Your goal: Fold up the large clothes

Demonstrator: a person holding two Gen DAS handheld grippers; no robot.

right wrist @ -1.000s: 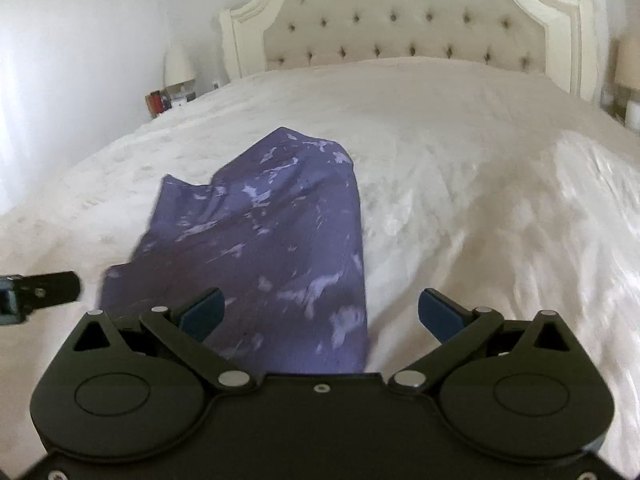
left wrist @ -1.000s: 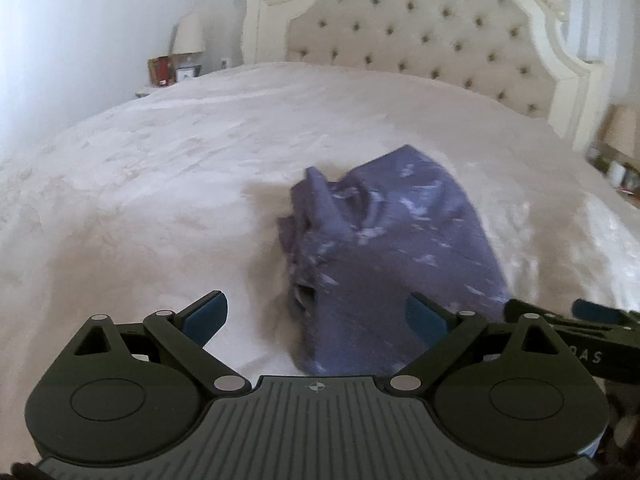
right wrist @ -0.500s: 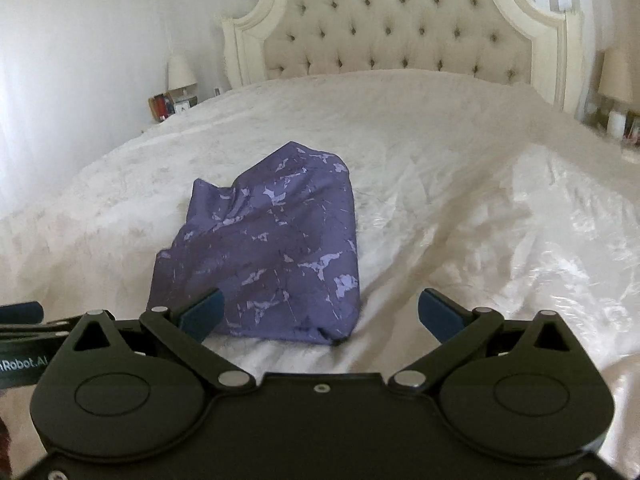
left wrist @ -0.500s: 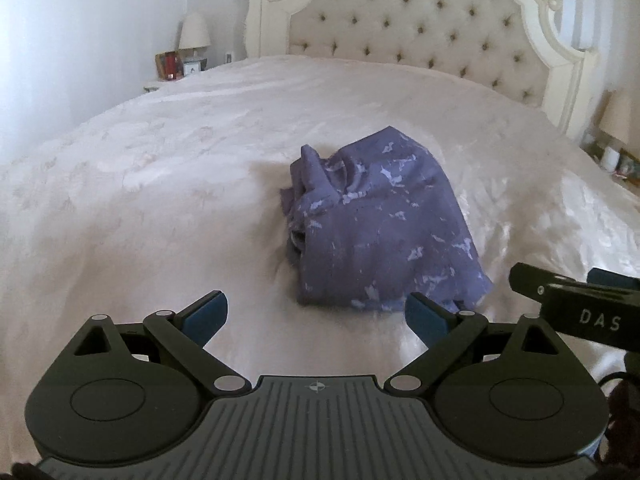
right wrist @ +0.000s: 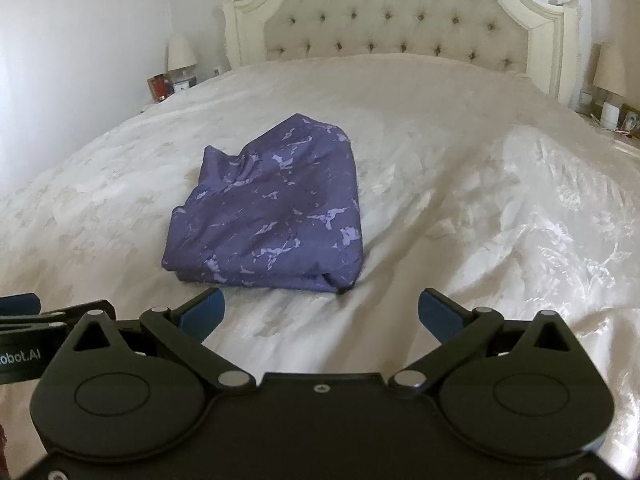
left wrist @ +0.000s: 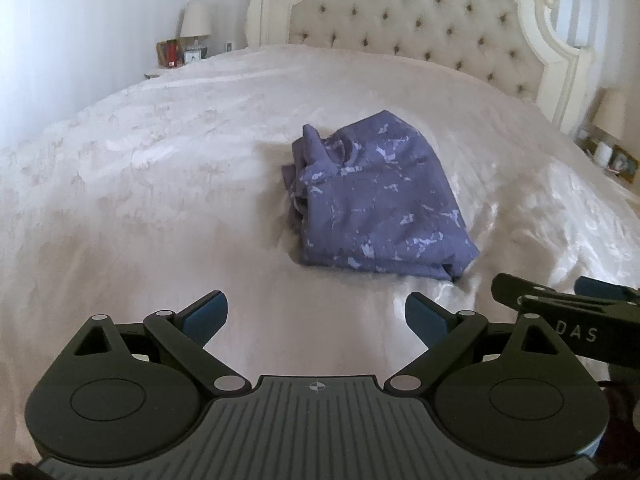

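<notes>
A purple garment with pale blotches (left wrist: 372, 204) lies folded into a rough rectangle on the cream bedspread (left wrist: 160, 200); its left side is bunched. It also shows in the right wrist view (right wrist: 276, 216). My left gripper (left wrist: 316, 316) is open and empty, held back from the garment's near edge. My right gripper (right wrist: 320, 312) is open and empty, also short of the near edge. The right gripper's side shows at the right of the left wrist view (left wrist: 560, 308); the left gripper's side shows at the left of the right wrist view (right wrist: 40, 320).
A tufted cream headboard (left wrist: 420, 32) stands at the far end of the bed. A nightstand with a lamp (left wrist: 196, 24) is at far left, another lamp (right wrist: 608, 72) at far right. The bedspread is wrinkled on the right (right wrist: 540, 220).
Both grippers have pulled back and up from the garment, which now looks smaller and farther away. They stayed open. The garment lies still on the bed.
</notes>
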